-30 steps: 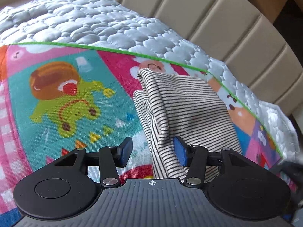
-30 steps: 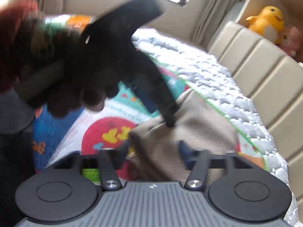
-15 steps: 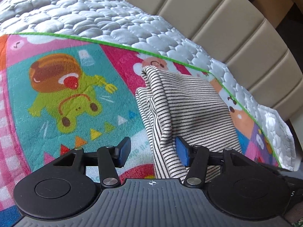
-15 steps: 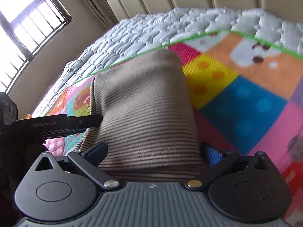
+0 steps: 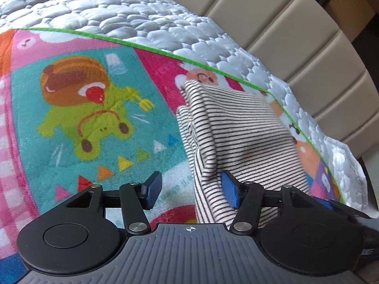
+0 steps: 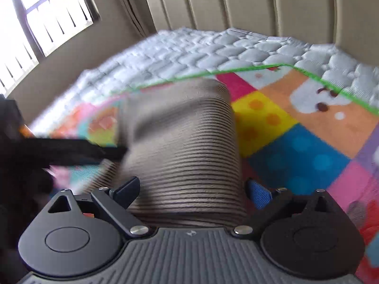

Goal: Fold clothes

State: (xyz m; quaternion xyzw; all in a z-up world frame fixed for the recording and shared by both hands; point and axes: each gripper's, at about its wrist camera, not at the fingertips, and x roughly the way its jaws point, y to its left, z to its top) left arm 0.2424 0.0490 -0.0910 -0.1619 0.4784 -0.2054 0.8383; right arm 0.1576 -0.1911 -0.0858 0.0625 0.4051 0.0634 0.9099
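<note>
A black-and-white striped garment (image 5: 239, 137) lies folded in a thick bundle on a colourful cartoon play mat (image 5: 90, 108). My left gripper (image 5: 189, 190) is open at the bundle's near left edge, with a fold of cloth between its blue pads and the right pad (image 5: 228, 190) against the cloth. In the right wrist view the same garment (image 6: 184, 146) looks brownish and blurred. My right gripper (image 6: 193, 189) is wide open and straddles its near end. The left gripper's finger (image 6: 71, 151) reaches to the bundle from the left.
The mat lies on a grey quilted mattress (image 5: 132, 14) with a green border line. A beige padded headboard (image 5: 296, 37) runs behind it. A window (image 6: 47, 16) is at the far left in the right wrist view.
The right gripper swung round from behind the left hand to the garment's end and opened wide around it. The left gripper crept slightly forward along the bundle's edge, still open.
</note>
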